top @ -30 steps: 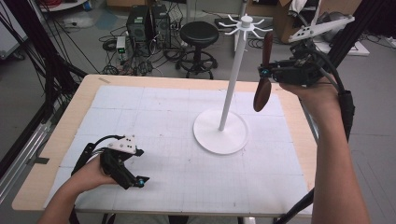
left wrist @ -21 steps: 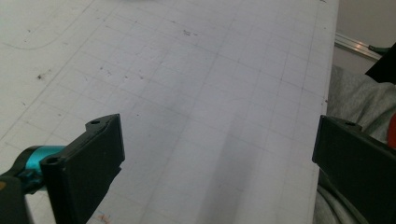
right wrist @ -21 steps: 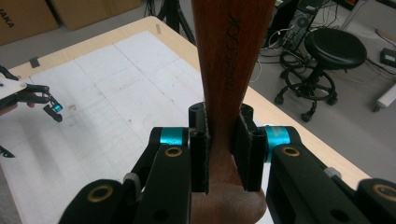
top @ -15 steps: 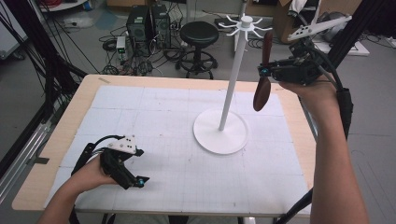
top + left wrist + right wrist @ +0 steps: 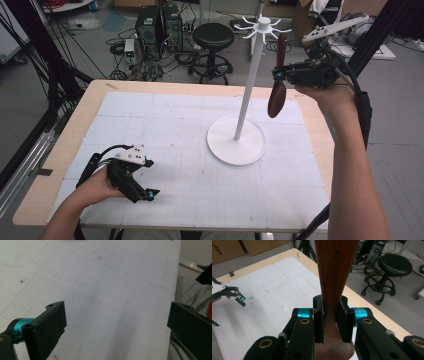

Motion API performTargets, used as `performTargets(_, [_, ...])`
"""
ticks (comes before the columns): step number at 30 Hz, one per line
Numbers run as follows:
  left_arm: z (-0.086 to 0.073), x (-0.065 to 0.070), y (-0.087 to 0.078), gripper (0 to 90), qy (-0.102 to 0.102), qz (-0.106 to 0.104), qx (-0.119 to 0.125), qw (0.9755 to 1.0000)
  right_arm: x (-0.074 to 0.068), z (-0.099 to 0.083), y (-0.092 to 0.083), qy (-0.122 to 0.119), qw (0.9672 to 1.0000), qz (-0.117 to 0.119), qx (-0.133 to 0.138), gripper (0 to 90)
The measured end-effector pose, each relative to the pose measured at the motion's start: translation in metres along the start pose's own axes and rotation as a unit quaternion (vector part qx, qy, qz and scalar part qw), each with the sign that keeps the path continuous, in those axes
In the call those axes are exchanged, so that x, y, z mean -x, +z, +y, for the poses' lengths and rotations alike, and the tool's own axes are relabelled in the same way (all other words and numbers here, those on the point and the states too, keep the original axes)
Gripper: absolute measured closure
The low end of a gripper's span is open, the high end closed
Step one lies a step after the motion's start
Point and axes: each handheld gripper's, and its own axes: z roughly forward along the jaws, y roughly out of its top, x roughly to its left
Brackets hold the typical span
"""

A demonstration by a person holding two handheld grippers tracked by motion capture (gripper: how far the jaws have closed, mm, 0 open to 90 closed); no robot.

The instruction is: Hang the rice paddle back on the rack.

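Note:
A dark wooden spoon (image 5: pixel 276 96) hangs upright, bowl end down, in the air beside the white pole of a hook stand (image 5: pixel 247 87). My right gripper (image 5: pixel 278 75) is shut on its handle, just below and right of the stand's hooked top (image 5: pixel 263 24). In the right gripper view the pads (image 5: pixel 319 322) press on both sides of the spoon's handle (image 5: pixel 336 270), and my right gripper (image 5: pixel 331 322) points over the table's far edge. My left gripper (image 5: pixel 150 179) rests open on the mat at the near left. Between its wide-apart jaws, my left gripper (image 5: pixel 117 327) has only bare mat.
The stand's round white base (image 5: pixel 236 145) sits right of centre on the white gridded mat (image 5: pixel 165 125), which covers most of the wooden table (image 5: pixel 60 155). A black stool (image 5: pixel 213 37) and computer cases (image 5: pixel 155 25) stand on the floor beyond the far edge.
The right gripper with the spoon has shifted slightly left, closer to the stand's pole. The left gripper has stayed put.

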Motion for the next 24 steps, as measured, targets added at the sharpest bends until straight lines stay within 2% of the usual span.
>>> performTargets(12, [0.000,-0.001,-0.001,2.9,0.004,-0.001,-0.001,1.0000,0.003,-0.003,0.004,0.007,0.9998,0.007,0.015,76.2])
performTargets(19, [0.000,-0.001,0.000,2.9,0.004,-0.001,-0.003,1.0000,0.006,-0.007,0.002,0.018,0.9993,-0.003,0.032,61.7])
performTargets(21, [-0.001,-0.001,-0.001,2.9,0.002,0.000,-0.002,1.0000,0.006,-0.009,0.002,0.022,0.9992,-0.001,0.032,59.4])
performTargets(24, [-0.001,-0.002,-0.001,2.9,0.001,-0.001,0.000,1.0000,0.006,-0.014,0.001,0.032,0.9990,0.005,0.032,50.8])
